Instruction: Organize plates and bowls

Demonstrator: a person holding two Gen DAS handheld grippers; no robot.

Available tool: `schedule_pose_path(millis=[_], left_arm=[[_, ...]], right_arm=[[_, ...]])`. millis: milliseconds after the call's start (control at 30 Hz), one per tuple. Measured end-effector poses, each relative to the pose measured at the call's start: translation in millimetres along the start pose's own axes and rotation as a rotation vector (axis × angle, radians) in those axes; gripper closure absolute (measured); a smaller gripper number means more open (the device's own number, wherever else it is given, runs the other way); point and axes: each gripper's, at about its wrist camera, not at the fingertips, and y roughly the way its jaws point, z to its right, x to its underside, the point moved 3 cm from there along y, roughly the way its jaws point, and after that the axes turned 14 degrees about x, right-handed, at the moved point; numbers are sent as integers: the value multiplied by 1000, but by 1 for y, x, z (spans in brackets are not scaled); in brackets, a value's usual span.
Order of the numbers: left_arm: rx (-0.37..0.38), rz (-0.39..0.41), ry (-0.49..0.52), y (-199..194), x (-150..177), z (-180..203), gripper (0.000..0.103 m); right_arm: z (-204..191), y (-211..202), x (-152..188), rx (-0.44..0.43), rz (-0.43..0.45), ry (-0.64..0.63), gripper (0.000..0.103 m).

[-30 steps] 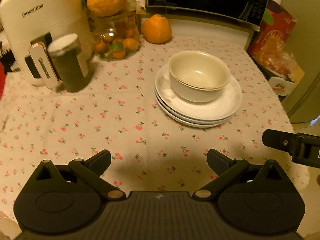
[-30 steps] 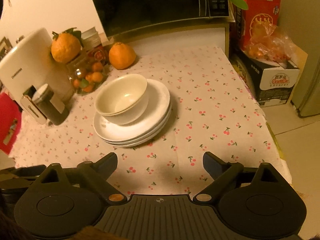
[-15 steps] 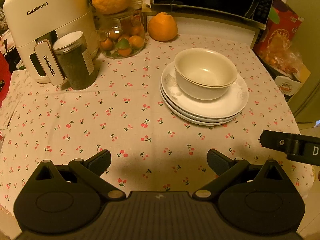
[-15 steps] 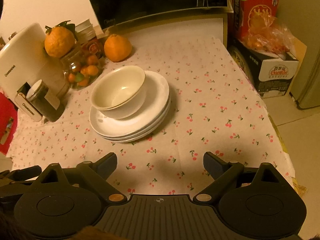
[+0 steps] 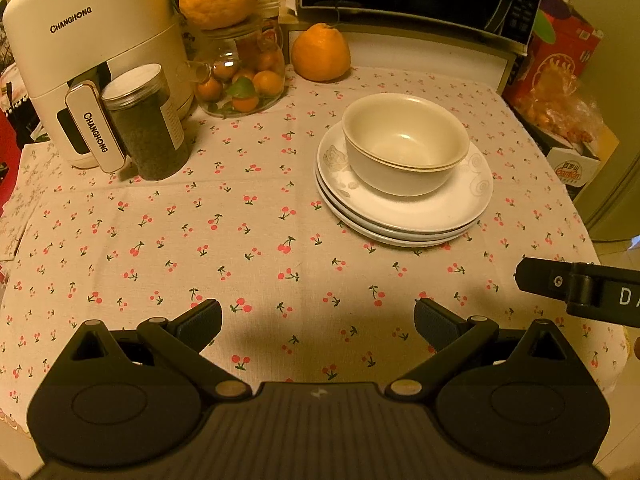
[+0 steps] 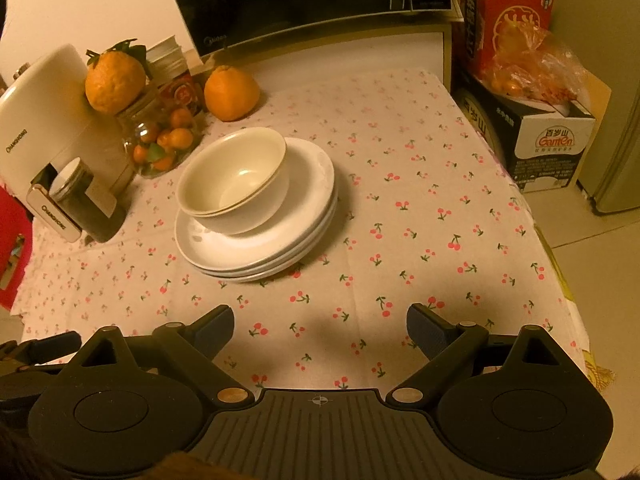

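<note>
Bowls (image 5: 405, 145) sitting nested on plate stack (image 5: 404, 216), ahead-right of left gripper (image 5: 318, 322), ahead-left of right gripper (image 6: 320, 326); both gaping wide, empty, roughly equidistant.

Cream bowl (image 5: 404, 148), white plates (image 5: 408, 212), red-cherry-print tablecloth (image 5: 240, 240)

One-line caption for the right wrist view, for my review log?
Open right gripper hangs over the cherry-print cloth, short of nested bowls on stacked plates.
</note>
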Motion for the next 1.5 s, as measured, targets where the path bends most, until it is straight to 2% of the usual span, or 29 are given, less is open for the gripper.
schedule_pose_path(millis=[1500], left_arm=[[10, -6, -3, 0, 4, 2, 0]], right_arm=[[-3, 3, 2, 2, -11, -7, 8]])
